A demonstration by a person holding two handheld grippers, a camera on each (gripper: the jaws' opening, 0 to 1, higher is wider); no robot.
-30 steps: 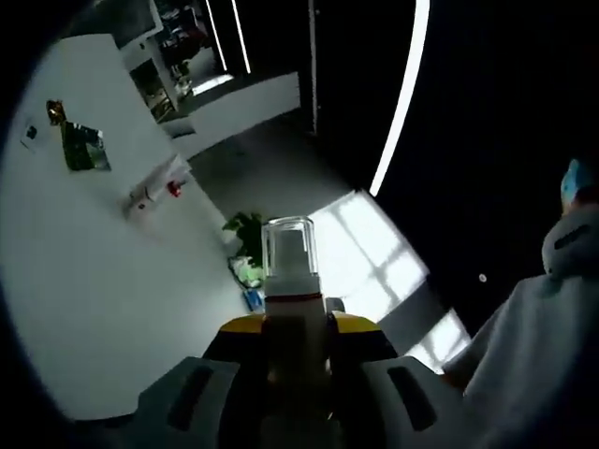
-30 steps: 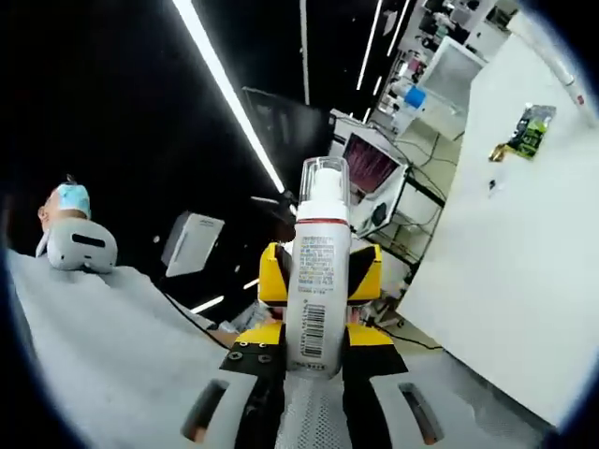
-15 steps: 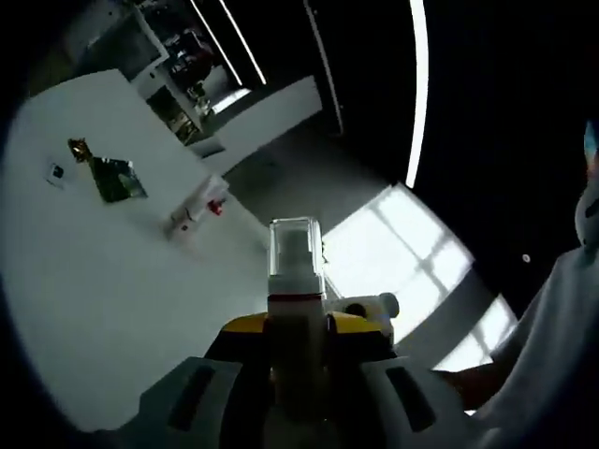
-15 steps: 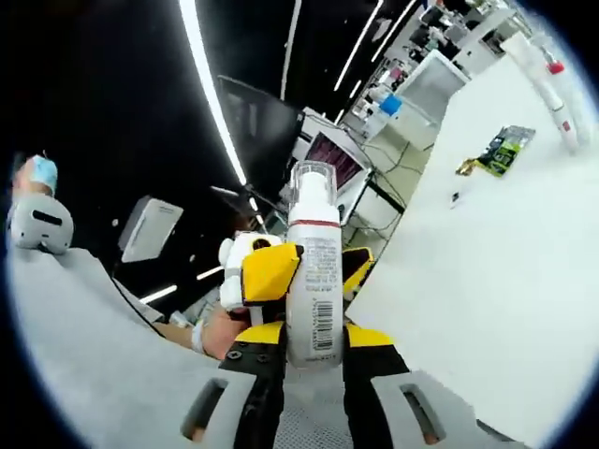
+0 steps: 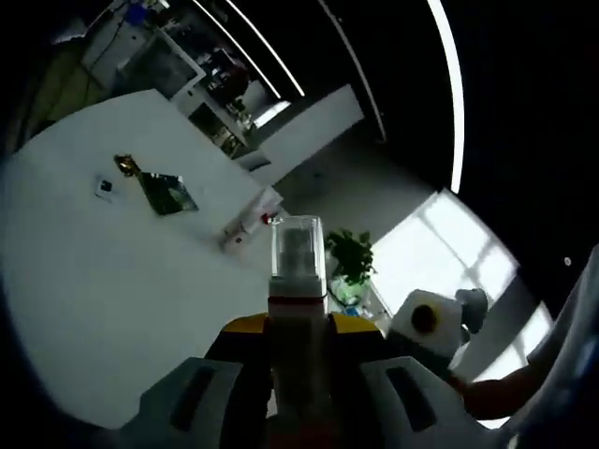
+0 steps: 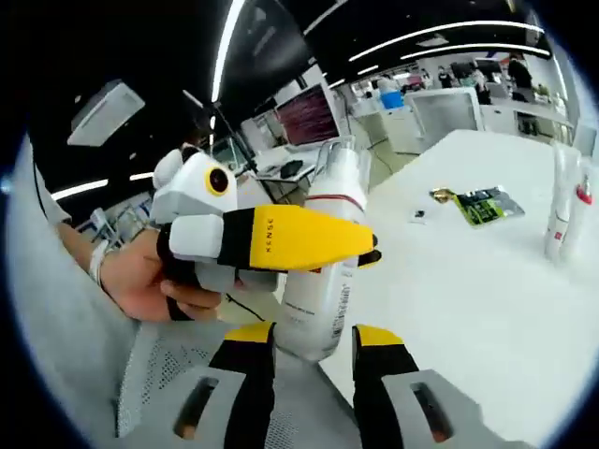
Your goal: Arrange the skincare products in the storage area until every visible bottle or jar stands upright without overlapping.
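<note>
the left gripper [image 5: 298, 341] is clamped on a white pump bottle [image 5: 297, 281], low centre of the left gripper view. in the right gripper view the same bottle [image 6: 323, 271] stands mid-frame between the right gripper's [image 6: 312, 351] jaws; whether those jaws press it cannot be told. a white table [image 6: 487, 299] holds a green packet [image 6: 482, 206] at right.

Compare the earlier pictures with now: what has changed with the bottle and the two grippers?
The left gripper has swung across the right gripper view, tilting the pump bottle. The right gripper appears to have loosened its jaws. The left jaws stay clamped on the bottle.
</note>
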